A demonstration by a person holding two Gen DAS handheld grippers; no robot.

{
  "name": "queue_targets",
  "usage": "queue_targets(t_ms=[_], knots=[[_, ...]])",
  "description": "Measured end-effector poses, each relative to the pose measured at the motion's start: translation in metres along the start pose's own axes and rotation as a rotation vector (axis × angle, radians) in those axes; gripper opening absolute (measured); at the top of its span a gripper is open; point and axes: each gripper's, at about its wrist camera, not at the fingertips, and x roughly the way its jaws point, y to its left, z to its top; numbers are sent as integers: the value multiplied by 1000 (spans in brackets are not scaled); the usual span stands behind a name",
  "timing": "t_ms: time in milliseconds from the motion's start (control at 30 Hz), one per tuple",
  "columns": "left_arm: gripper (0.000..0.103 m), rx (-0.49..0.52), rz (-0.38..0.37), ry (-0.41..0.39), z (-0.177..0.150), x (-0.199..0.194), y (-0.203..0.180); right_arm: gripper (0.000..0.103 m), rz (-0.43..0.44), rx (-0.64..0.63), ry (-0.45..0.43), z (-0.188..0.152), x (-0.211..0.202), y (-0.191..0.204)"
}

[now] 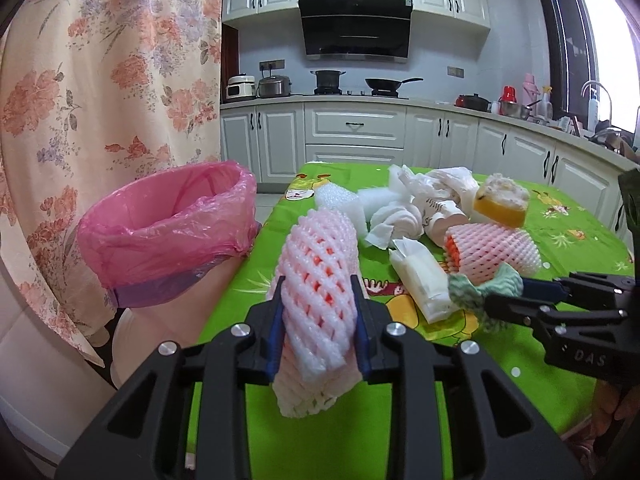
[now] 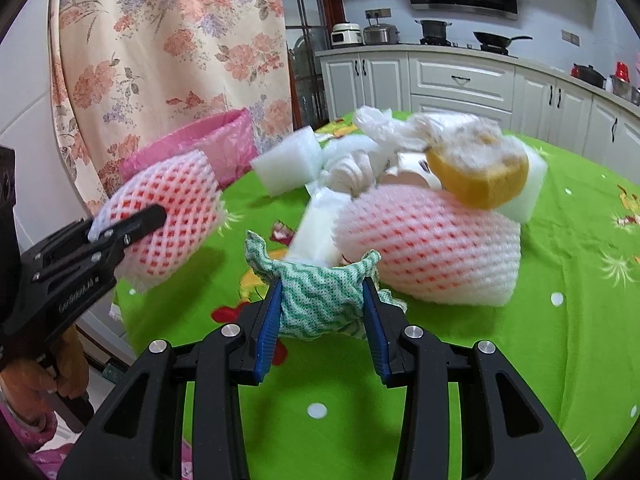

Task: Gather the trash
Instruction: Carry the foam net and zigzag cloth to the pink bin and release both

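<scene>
Green tablecloth (image 1: 520, 352) under trash heap, white kitchen cabinets (image 1: 352, 128) behind

My right hand-held gripper (image 2: 320, 312) grips a green wavy cloth (image 2: 316, 296) above the green worktop (image 2: 540, 360). At left, the left hand-held gripper (image 2: 132, 224) holds a pink foam net (image 2: 172, 216).

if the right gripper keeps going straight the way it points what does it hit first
Probably the pink foam net on the table, just past the green cloth that the right gripper holds. Depth is unclear; the white packet is also close.
</scene>
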Motion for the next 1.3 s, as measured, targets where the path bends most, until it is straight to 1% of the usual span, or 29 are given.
queue_targets(t_ms=[333,467,567,700,933,1133,1300], knots=[[28,-32,3,-44,12,-17,13,38,33,-75,-65,35,-3,29],[28,-47,14,-70,22,-26,22,38,47,-95,-81,48,0,38],[28,-59,27,-83,30,-30,29,38,64,-109,-93,60,5,46],[29,-57,64,-99,42,-31,41,38,101,-127,-104,81,16,57],[29,-111,117,-103,64,-19,81,38,171,-158,-121,121,44,80],[29,-158,167,-110,85,-4,123,38,224,-174,-125,163,77,101],[30,-177,209,-102,99,16,157,38,255,-195,-111,183,105,118]])
